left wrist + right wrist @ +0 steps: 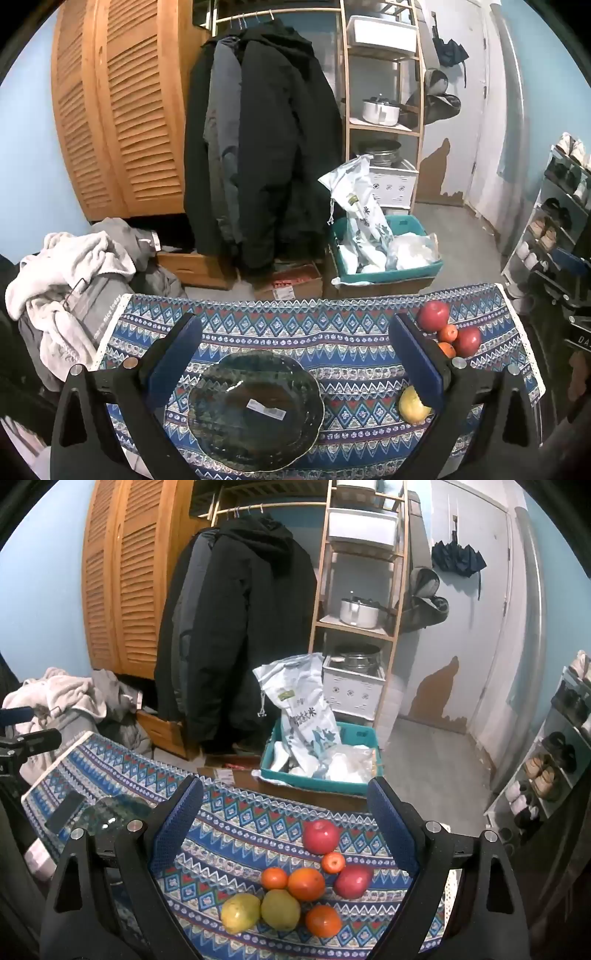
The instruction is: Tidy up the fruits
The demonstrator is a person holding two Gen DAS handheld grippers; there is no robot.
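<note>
Hovering spread and empty, the left gripper (295,354) frames the bare plate (255,410) meant for fruit, while the right gripper (284,823), equally spread, frames the fruits (291,886) heaped right of it.

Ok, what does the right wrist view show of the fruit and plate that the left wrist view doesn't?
Only the right wrist view shows the full fruit pile: two yellow-green fruits, several oranges and two red apples, framed by the open right gripper. Only the left wrist view shows the whole dark glass plate, with no fruit on it, below the open left gripper. Both show the patterned tablecloth and both apples.
</note>
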